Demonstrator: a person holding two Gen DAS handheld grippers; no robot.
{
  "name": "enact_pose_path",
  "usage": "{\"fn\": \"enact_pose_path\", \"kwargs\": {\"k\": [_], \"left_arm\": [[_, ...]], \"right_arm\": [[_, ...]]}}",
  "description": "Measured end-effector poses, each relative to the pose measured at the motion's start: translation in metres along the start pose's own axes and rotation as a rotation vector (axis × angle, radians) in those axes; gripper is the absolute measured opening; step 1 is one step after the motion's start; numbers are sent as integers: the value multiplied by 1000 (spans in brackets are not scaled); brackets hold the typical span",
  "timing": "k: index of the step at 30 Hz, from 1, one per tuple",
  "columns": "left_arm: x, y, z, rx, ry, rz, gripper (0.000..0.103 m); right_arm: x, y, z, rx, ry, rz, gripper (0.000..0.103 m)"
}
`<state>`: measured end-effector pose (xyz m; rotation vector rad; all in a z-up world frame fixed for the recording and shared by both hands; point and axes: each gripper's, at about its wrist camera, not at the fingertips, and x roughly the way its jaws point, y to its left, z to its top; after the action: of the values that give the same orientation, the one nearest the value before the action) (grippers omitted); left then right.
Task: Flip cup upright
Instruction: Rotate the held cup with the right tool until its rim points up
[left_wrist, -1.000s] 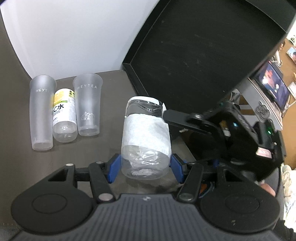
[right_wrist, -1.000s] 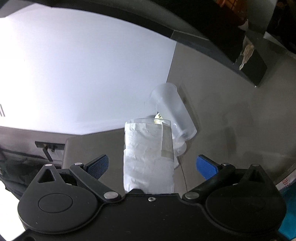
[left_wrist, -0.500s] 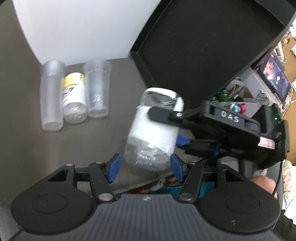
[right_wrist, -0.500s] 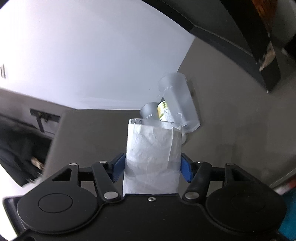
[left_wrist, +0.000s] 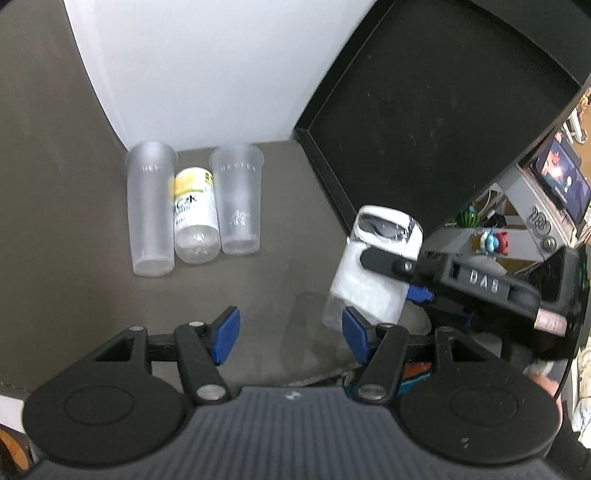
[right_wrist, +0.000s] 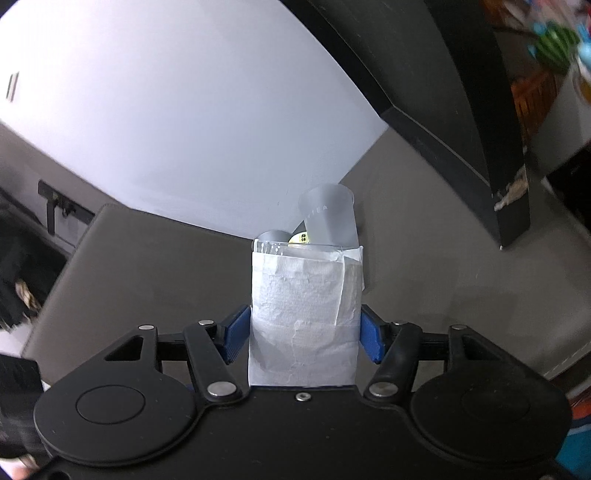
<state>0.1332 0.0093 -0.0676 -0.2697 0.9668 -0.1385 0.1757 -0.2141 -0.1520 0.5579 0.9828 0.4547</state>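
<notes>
The cup (left_wrist: 371, 280) is clear plastic wrapped in white paper. It hangs tilted above the table, mouth facing away, near the front right edge. My right gripper (right_wrist: 303, 332) is shut on its wrapped body (right_wrist: 304, 314), blue pads pressing both sides. It also shows in the left wrist view (left_wrist: 417, 284) as a black tool reaching in from the right. My left gripper (left_wrist: 290, 330) is open and empty, and its right pad (left_wrist: 356, 338) sits just below the cup's base.
Two frosted cups (left_wrist: 151, 206) (left_wrist: 238, 203) and a clear bottle with a yellow label (left_wrist: 194, 214) lie side by side on the brown table by the white wall (left_wrist: 207, 66). A large black tray (left_wrist: 424, 107) leans at the right. Shelves with clutter lie beyond.
The right gripper closed on the cup and carried it right, off my left gripper. The left gripper let go, opened and drew back.
</notes>
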Motion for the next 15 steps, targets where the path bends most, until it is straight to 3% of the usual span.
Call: {"fn": "enact_pose_path", "kwargs": {"k": [5,15], "left_arm": [[-7,0,11,-17,-42,-2,60],[-12,-2,29,-46,-98,-23,60]], "right_arm": [[-6,15,-6,-107,-40,-38,60],[1,45,-19,-331,-34,-79,61]]}}
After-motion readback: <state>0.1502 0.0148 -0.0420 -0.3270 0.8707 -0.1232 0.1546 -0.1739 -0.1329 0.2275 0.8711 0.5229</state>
